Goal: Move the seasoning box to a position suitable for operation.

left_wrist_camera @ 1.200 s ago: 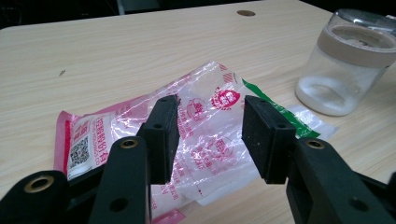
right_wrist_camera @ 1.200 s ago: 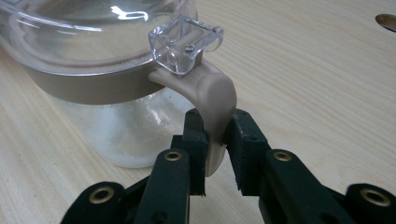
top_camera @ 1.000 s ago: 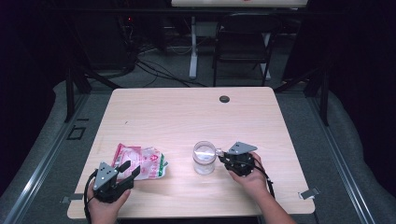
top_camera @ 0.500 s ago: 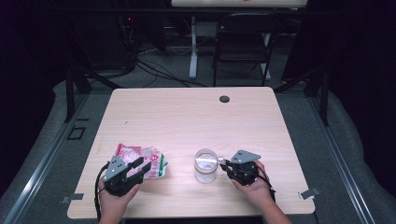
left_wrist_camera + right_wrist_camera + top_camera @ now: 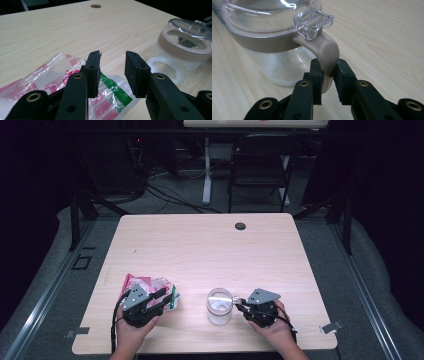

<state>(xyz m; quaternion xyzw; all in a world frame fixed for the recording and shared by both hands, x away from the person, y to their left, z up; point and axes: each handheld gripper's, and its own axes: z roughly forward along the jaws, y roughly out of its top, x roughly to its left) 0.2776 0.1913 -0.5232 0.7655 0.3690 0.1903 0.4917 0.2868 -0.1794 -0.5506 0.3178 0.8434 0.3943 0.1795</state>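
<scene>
R tool (image 5: pixel 327 75) is clamped on the tan handle (image 5: pixel 328 56) of the jar (image 5: pixel 219 306); pads press it from both sides. Jar stands upright on the worktop (image 5: pixel 200 250), long axis vertical, mouth up, clear lid (image 5: pixel 262 15) on top w/ a tan band under it. Handle sticks out sideways from the band twd the R tool, then curves down between its pads; the lid's clear tab (image 5: pixel 313 23) sits just above the handle root. Jar is straight ahead of the R tool, touching it via the handle. White residue inside, low on the wall.

L tool (image 5: pixel 112 71): pads apart, have just been closing in, nothing pinched between them yet. Plastic bag (image 5: pixel 62 82) lies flat under and just ahead of the L tool, red/white/green print, crumpled. In the high view its long axis runs roughly from the L tool's tip back and away to its left; near end sits beneath the pads. From the L tool, jar is ahead and off to the right, near but apart from the bag.

Both hands hold the tools at the worktop's near edge, jar between the two tools.
</scene>
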